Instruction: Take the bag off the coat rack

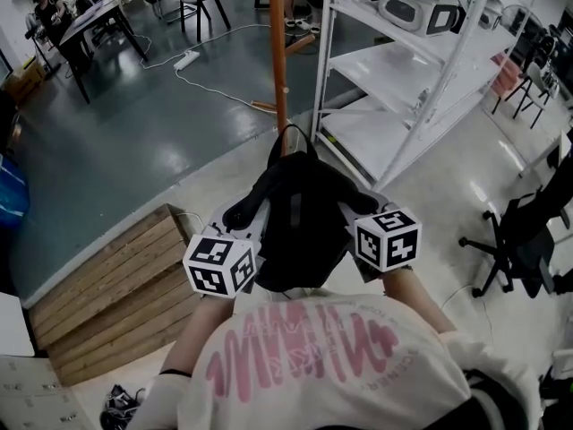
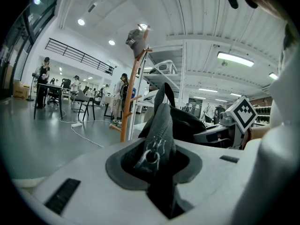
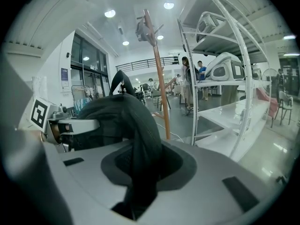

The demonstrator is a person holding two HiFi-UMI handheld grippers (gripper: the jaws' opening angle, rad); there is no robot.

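Bag point(image 1: 300, 227) near coat rack point(image 1: 278, 52), contents hidden

The head view looks steeply down from above the person's chest onto the black fabric bag point(image 1: 300, 227), close below. The left gripper point(image 2: 157, 175) view and the right gripper point(image 3: 136, 177) view each sit just behind their own jaws, facing nearly level from opposite sides of the bag. All 3 views share the bag, the orange wooden coat rack pole point(image 1: 278, 52) and the white metal shelving point(image 1: 394, 70).

One bag point(image 1: 300, 227), one coat rack point(image 1: 278, 52), two hand-held grippers point(image 1: 253, 225) point(image 1: 351, 215), one white shelf unit point(image 1: 394, 79).
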